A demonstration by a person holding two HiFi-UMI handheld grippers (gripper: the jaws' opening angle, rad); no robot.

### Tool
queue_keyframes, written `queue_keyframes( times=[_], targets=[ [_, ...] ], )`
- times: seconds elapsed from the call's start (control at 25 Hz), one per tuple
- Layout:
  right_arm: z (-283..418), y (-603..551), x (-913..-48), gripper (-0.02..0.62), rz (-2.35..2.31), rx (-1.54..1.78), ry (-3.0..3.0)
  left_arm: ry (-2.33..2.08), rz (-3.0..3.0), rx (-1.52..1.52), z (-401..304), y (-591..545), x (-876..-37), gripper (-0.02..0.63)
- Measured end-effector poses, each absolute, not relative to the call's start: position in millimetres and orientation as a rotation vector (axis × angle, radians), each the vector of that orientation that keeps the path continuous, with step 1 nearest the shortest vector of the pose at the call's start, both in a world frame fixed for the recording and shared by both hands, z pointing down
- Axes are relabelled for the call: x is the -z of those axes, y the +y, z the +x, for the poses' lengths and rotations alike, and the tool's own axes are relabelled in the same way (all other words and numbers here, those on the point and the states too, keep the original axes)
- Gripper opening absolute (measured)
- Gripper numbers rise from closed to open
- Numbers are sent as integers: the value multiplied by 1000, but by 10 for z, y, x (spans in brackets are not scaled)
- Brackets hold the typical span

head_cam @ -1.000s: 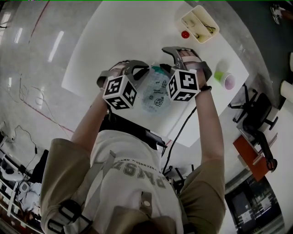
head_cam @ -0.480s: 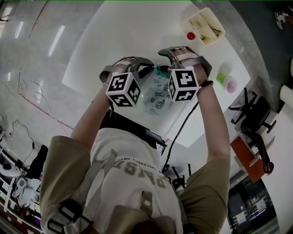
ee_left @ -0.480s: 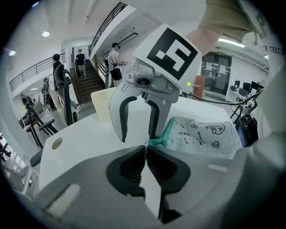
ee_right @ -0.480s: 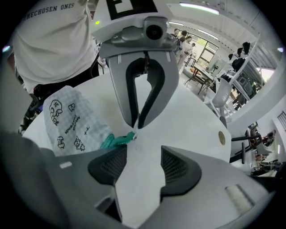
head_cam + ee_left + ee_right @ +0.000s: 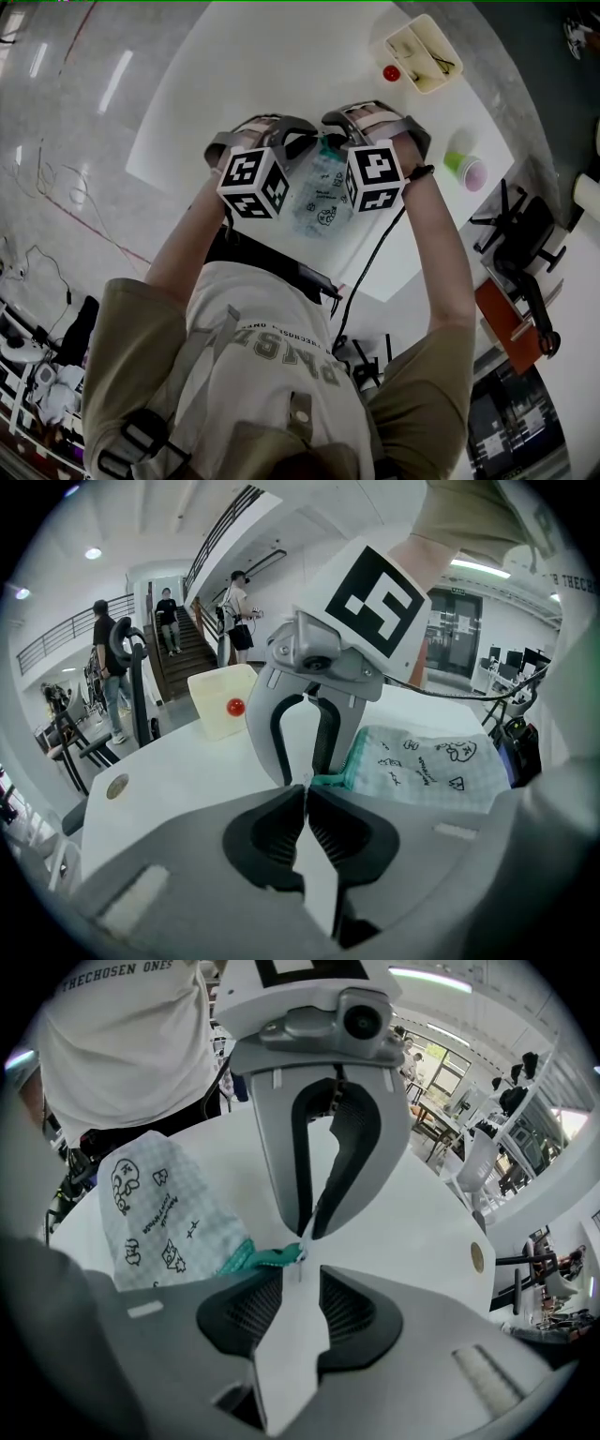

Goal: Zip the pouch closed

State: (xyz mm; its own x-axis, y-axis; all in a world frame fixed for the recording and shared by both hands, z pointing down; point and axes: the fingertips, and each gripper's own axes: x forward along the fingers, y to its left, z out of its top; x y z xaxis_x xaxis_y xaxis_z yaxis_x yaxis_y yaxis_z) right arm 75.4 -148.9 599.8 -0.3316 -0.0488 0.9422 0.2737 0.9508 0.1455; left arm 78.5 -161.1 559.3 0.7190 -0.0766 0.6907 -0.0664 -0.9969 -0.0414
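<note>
A pale checked pouch (image 5: 319, 192) with doodle print and a teal zipper edge lies on the white table (image 5: 234, 84) between both grippers. My left gripper (image 5: 302, 142) is shut at the pouch's far end; in the right gripper view its fingertips (image 5: 312, 1230) pinch down on the teal end tab (image 5: 272, 1259). My right gripper (image 5: 300, 1277) faces it from the other side. Its jaws are closing with the small silver zipper pull (image 5: 299, 1262) between them, and the pads stand apart from it. In the left gripper view the pouch (image 5: 431, 766) lies right of my shut left gripper (image 5: 306, 789).
A cream tray (image 5: 424, 52) with small tools and a red ball (image 5: 391, 72) sit at the table's far right corner. A green and pink cup (image 5: 462, 165) stands near the right edge. A small round disc (image 5: 477, 1257) lies on the table. Chairs stand off to the right.
My right gripper has edged in toward the left gripper at the pouch's far end and rolled a little. The left gripper has stayed put.
</note>
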Motion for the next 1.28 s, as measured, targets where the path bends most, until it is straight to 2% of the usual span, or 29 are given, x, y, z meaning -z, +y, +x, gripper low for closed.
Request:
queue_keyframes(
  times=[0.68,1.28],
  targets=[
    [785,-1412,-6014,3,-217,333,-1878,-43,-2839,1160,814,-1523,-5576,25],
    [783,-1373,-5962,-2,-170,198,-1865,-3,-2894,1160,775,-1516,-5568,25]
  ],
)
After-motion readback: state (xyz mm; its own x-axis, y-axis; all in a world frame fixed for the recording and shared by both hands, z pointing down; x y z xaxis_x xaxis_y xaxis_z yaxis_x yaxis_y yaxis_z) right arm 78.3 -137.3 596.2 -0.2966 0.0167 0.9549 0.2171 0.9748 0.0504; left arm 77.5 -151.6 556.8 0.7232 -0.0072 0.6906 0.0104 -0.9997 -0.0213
